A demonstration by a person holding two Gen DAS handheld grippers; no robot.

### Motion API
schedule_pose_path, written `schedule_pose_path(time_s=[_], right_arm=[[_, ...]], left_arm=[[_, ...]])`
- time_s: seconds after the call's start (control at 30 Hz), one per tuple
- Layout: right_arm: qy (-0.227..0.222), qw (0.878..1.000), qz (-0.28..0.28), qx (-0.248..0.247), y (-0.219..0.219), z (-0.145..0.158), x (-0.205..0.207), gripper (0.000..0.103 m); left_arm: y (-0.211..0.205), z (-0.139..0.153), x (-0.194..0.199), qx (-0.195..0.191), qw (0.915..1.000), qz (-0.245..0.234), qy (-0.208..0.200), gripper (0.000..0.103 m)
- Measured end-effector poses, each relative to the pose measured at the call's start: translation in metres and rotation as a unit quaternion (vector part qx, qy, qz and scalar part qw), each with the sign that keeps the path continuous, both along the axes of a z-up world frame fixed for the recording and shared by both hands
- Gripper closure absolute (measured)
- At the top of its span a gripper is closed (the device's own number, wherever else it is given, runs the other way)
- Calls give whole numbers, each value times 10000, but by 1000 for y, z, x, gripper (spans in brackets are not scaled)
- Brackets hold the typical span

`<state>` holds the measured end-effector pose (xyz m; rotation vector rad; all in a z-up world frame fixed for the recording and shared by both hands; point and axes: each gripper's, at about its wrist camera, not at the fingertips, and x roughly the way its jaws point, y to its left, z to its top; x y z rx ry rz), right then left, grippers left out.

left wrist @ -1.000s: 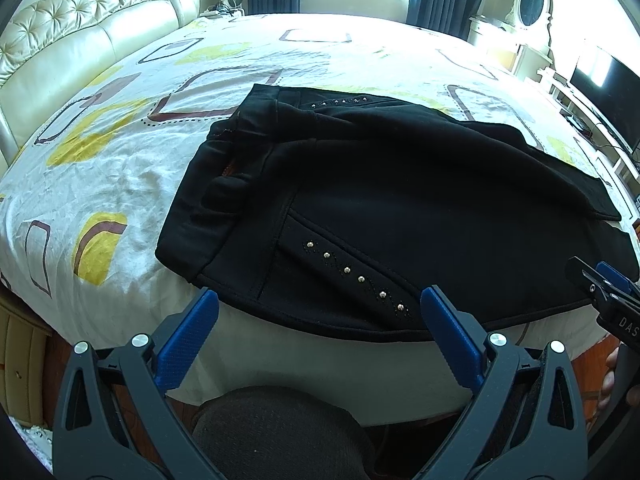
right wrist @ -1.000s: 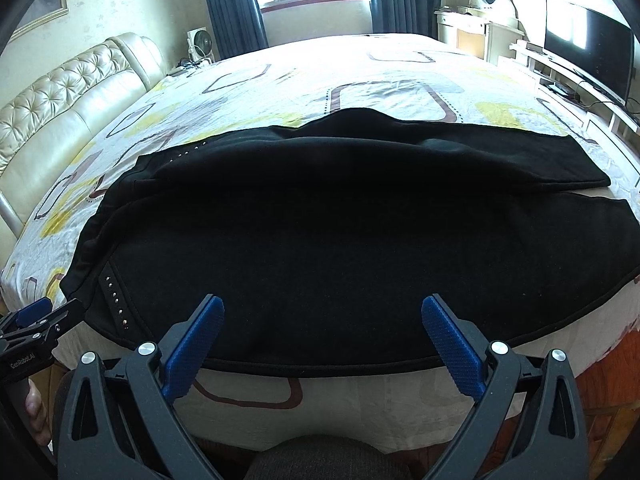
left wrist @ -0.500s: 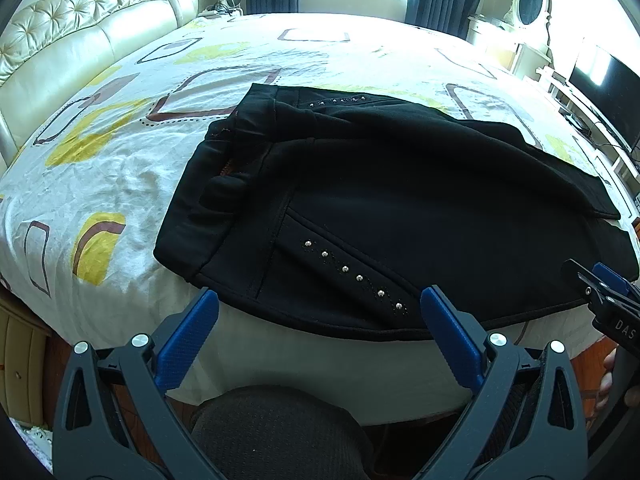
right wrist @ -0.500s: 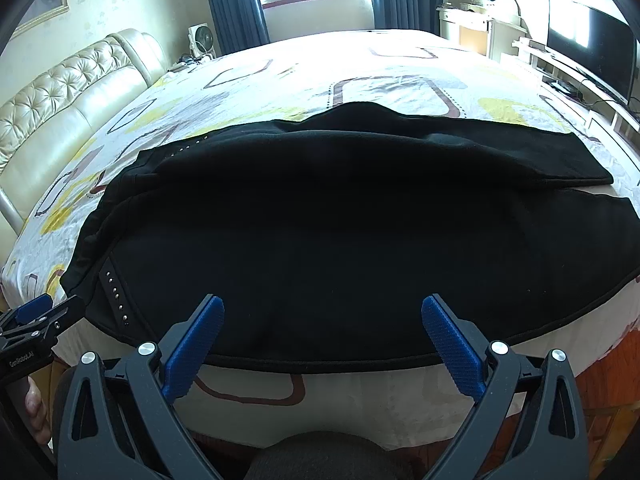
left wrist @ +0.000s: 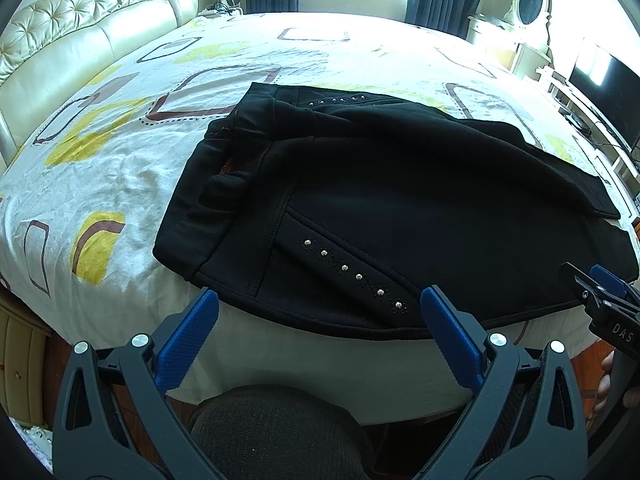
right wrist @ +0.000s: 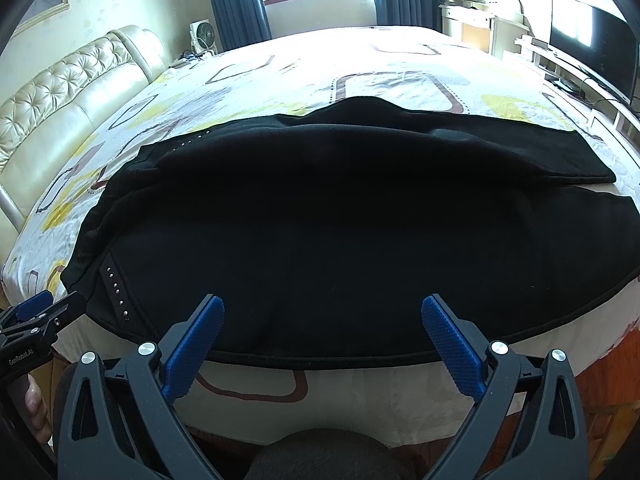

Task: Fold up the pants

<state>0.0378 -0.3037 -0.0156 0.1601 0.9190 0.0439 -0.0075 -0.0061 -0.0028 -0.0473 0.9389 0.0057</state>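
1. Your black pants (left wrist: 400, 200) lie spread flat across the near part of the bed (left wrist: 120, 160), waistband toward the left and legs running off to the right.
2. The near hem edge follows the bed's front edge; a diagonal row of rhinestone studs (left wrist: 352, 274) marks the pocket closest to you.
3. Your left gripper (left wrist: 318, 304) hangs just short of that near edge by the studded pocket, its blue fingers spread wide with nothing between them.
4. Your right gripper (right wrist: 322, 312) sits level with the pants' middle section, also spread wide and holding nothing; its fingertips appear right at the dark edge, and contact cannot be told.
5. A tufted cream headboard (left wrist: 80, 40) stands at the left, a television (right wrist: 592, 36) at the right.
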Motion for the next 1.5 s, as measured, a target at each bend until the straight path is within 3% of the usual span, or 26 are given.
schedule_pose_path(time_s=[0.4,0.53,0.63,0.77,0.93,1.07,1.13,1.27,1.3,1.43,1.5], right_arm=[[55,10000,58,30,2,-2,1,4],[60,9997,166,143,2,2,2,4],[8,9994,314,174,2,8,4,4],[-92,9990,405,170,-1,15,10,4],[-83,9982,399,432,-6,21,27,4],[-18,9973,343,651,-10,19,42,4],[38,9966,322,760,-12,16,48,4],[172,9951,276,937,-16,8,55,4],[212,9946,267,981,-16,6,56,4],[368,9919,312,1174,-16,-4,61,4],[448,9910,370,1210,-13,-10,63,4]], left_arm=[[0,2,2,-91,9999,-83,51,2],[14,11,12,-578,9979,-199,204,2],[39,22,30,-1243,9912,-228,398,2],[85,30,65,-2021,9777,-212,531,2],[125,26,127,-1977,9778,-241,660,2],[156,4,192,-2127,9734,-144,838,2],[169,-9,220,-2445,9651,-75,932,2],[185,-43,271,-3264,9369,-60,1249,2],[186,-50,282,-3323,9341,-95,1301,2],[177,-54,310,-3154,9400,-456,1220,2],[171,-51,318,-3212,9368,-736,1176,2]])
